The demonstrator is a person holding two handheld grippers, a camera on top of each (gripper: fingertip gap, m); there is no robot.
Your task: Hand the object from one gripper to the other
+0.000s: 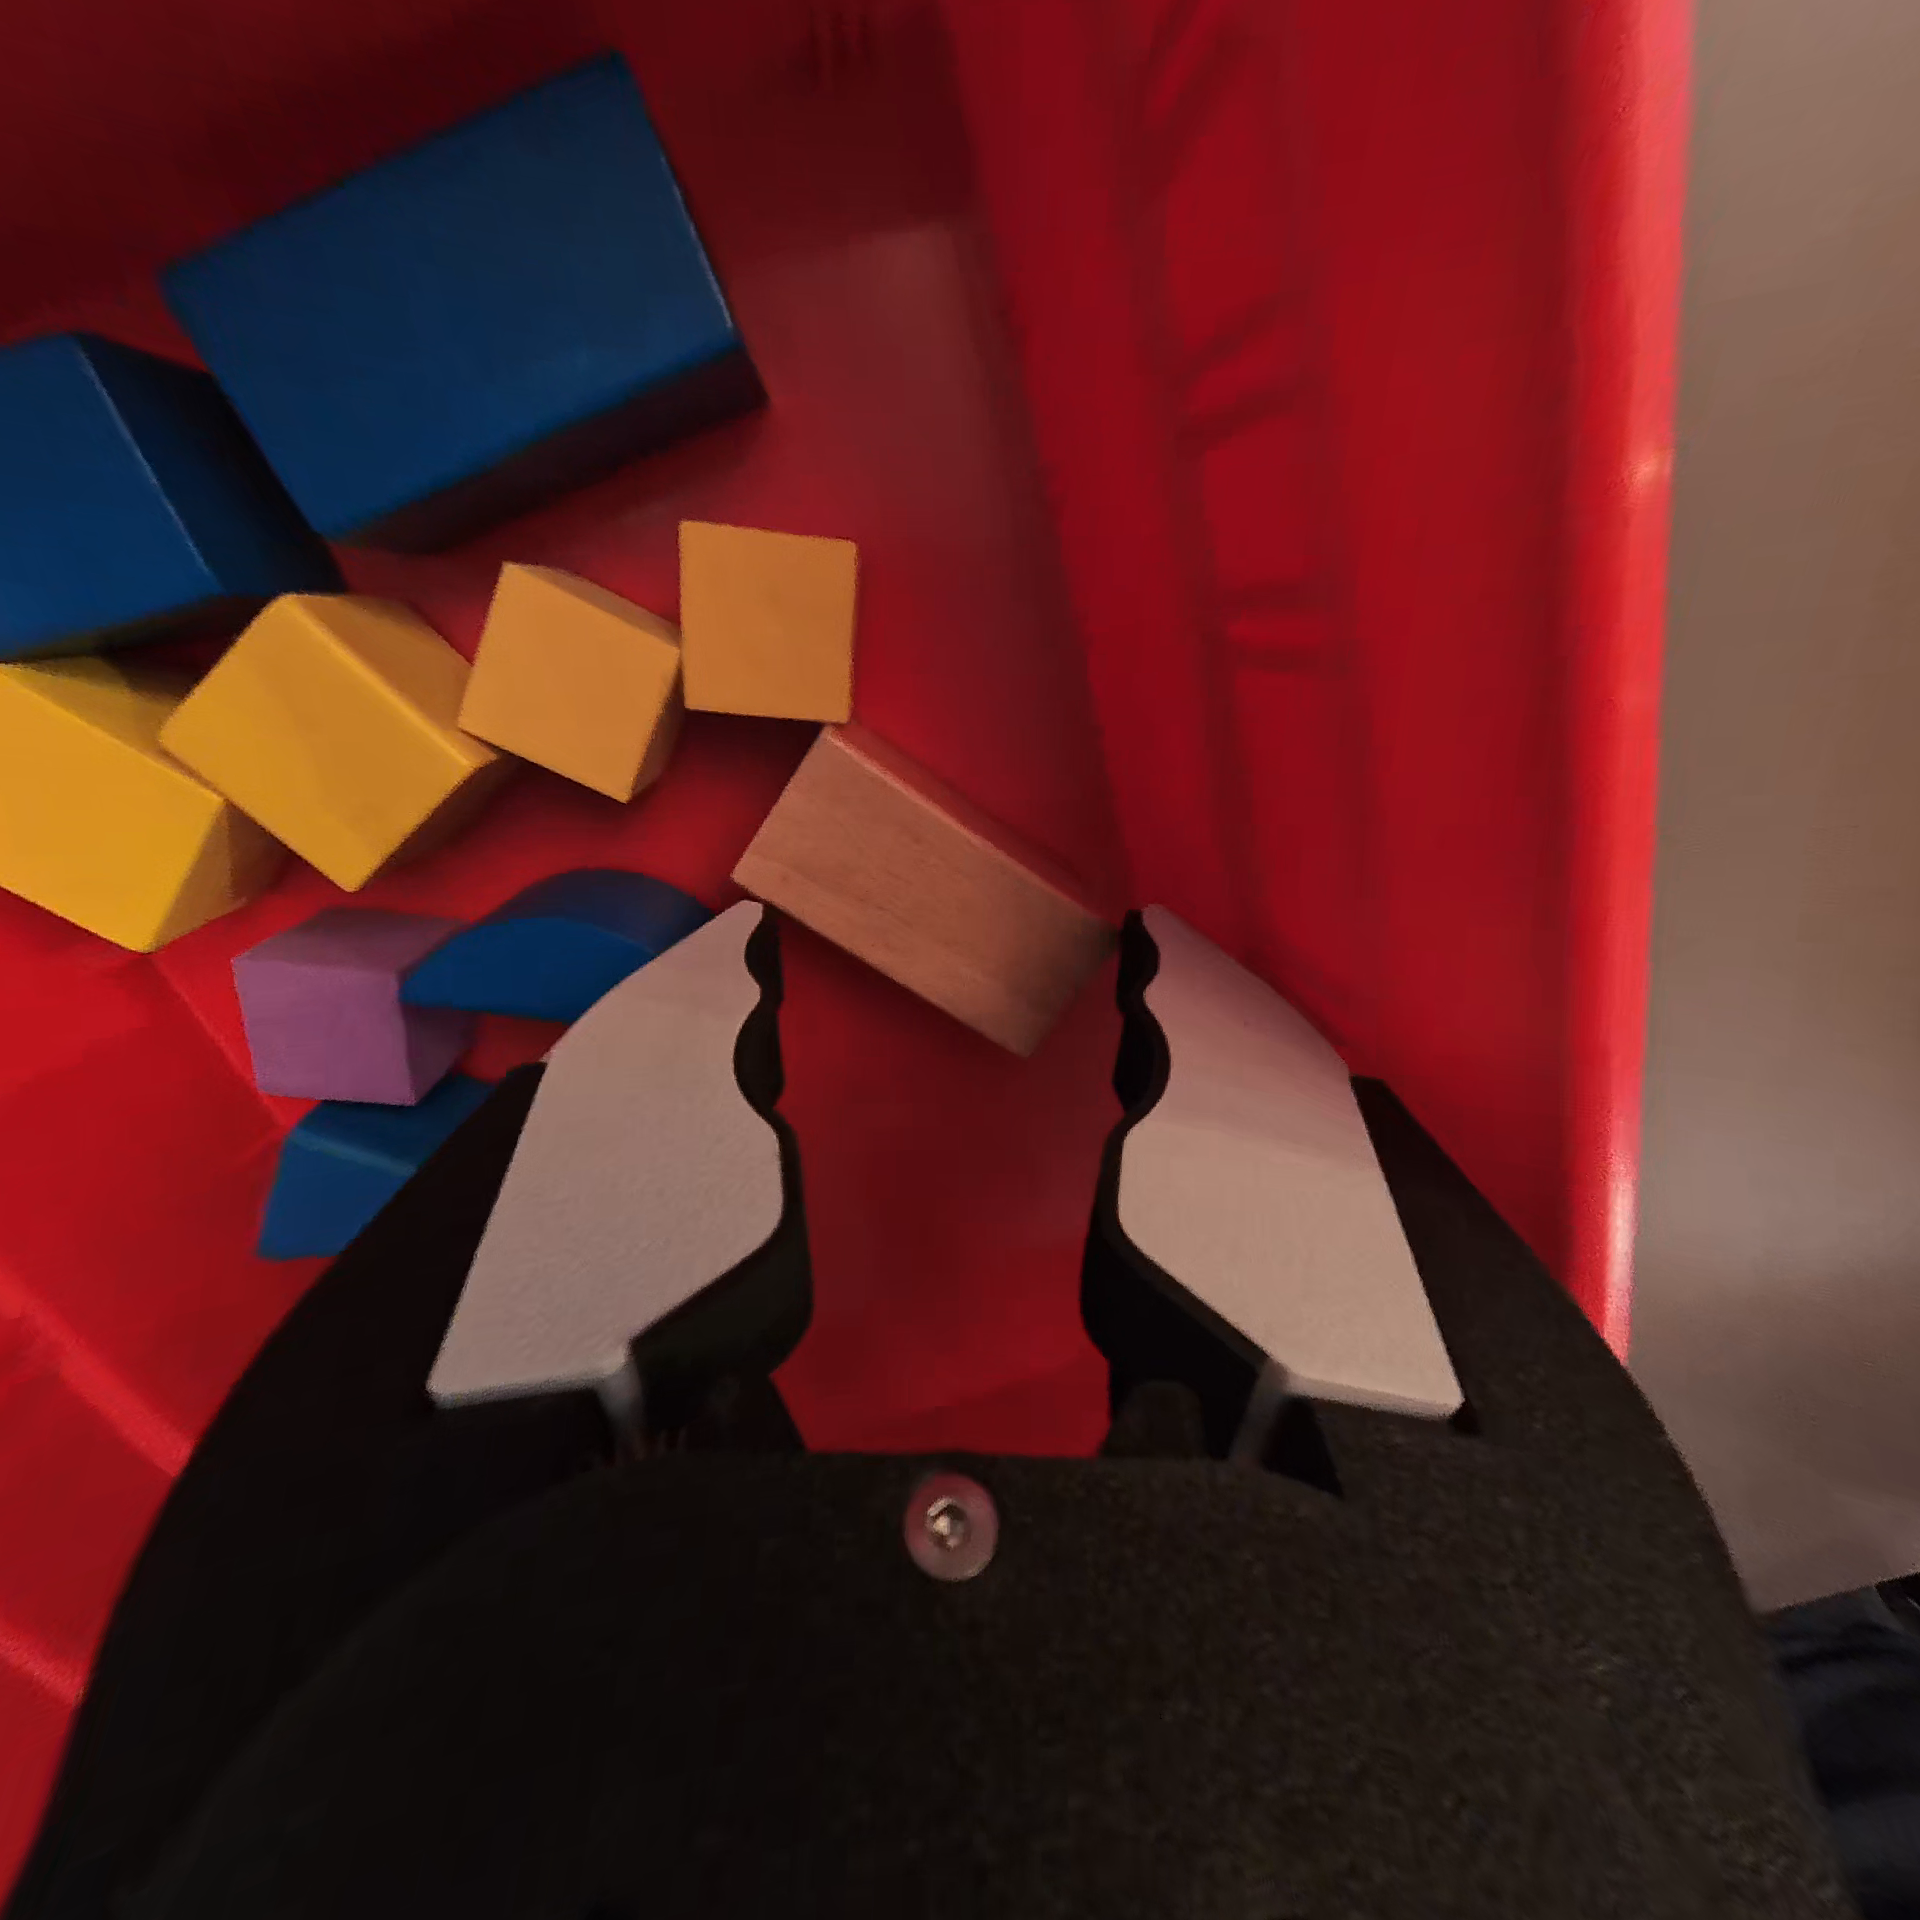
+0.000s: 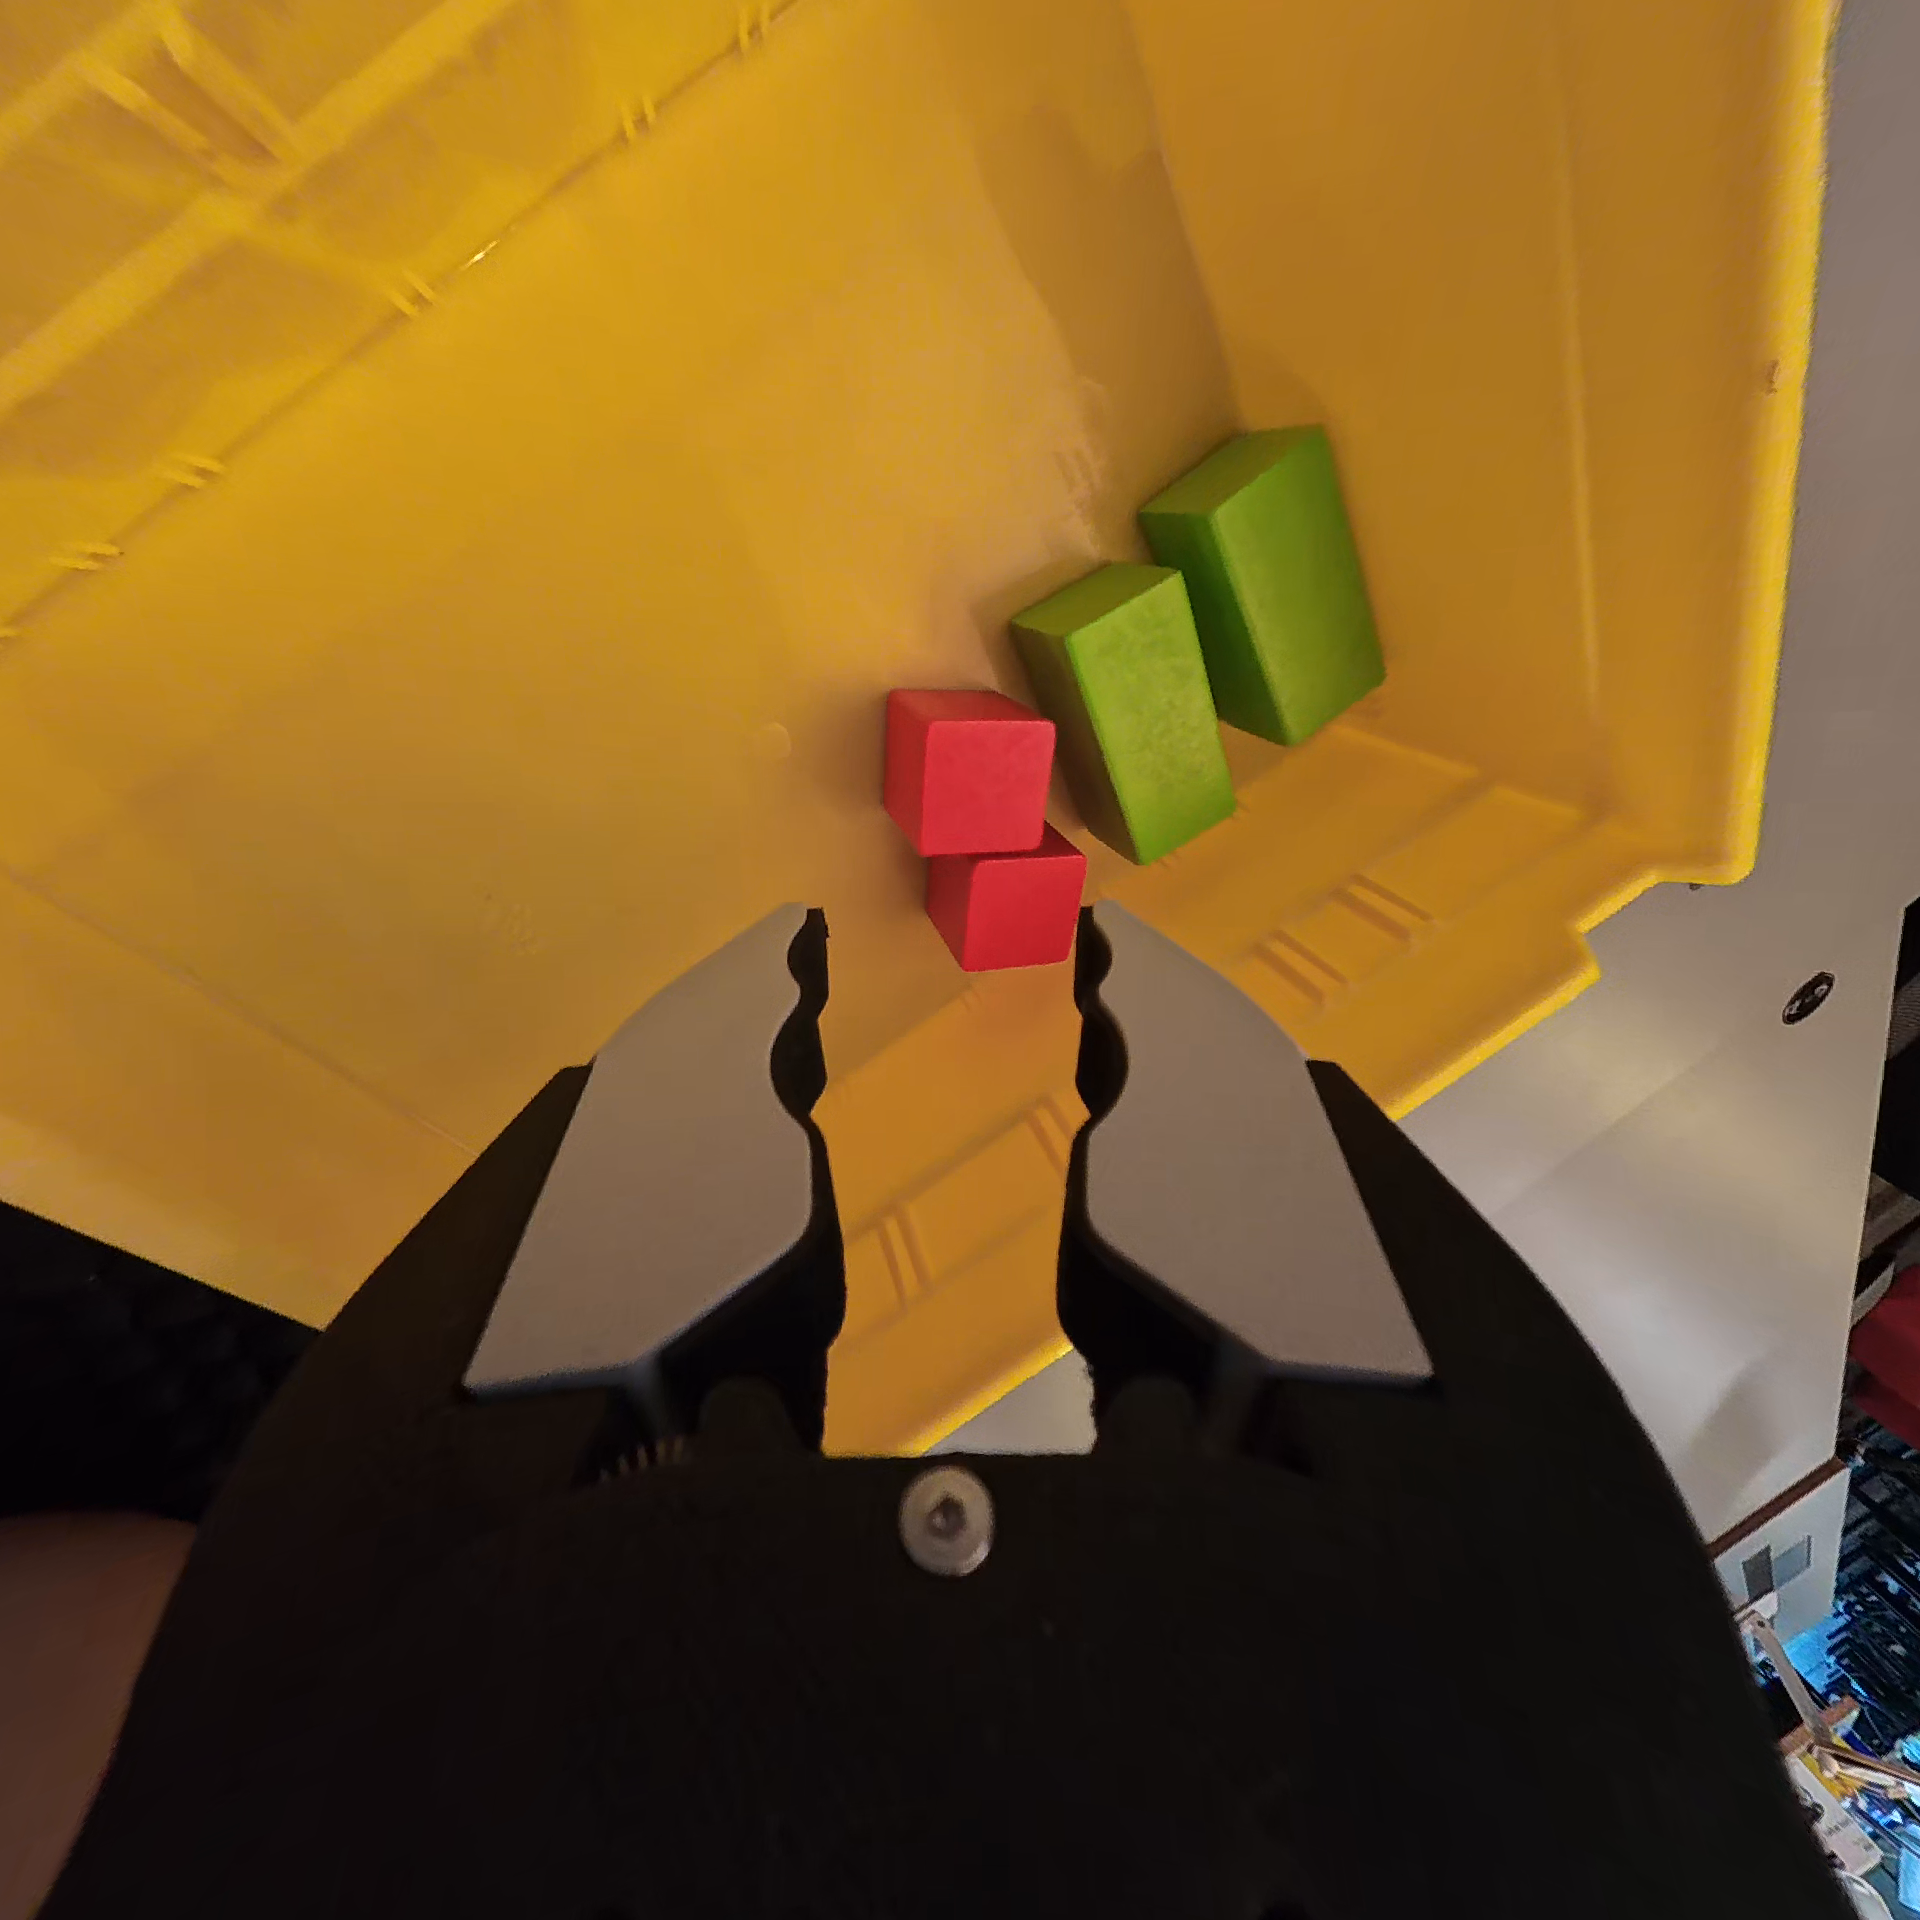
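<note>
- Red plastic walls of a red bin (image 1: 1351, 520) filled the left wrist view; the right wrist view showed a yellow bin (image 2: 520, 623).
- Plain wooden block (image 1: 914, 883) lay on the red floor by the wall: probably light, rigid, smooth, best pinched across its narrow flat faces.
- Left gripper (image 1: 943, 935) hovered tilted over it, jaws apart, empty.
- Right gripper (image 2: 948, 940) hung above 2 red cubes (image 2: 1003, 899), jaws apart, empty.

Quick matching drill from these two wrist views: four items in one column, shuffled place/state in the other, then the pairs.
1. plain wooden block
2. purple block
3. green blocks
4. left gripper

A. in the yellow bin, side by side
B. open, holding nothing
C. in the red bin, just beyond the left fingertips
D. in the red bin, beside a blue arch block

Pairs: 1-C, 2-D, 3-A, 4-B
</note>
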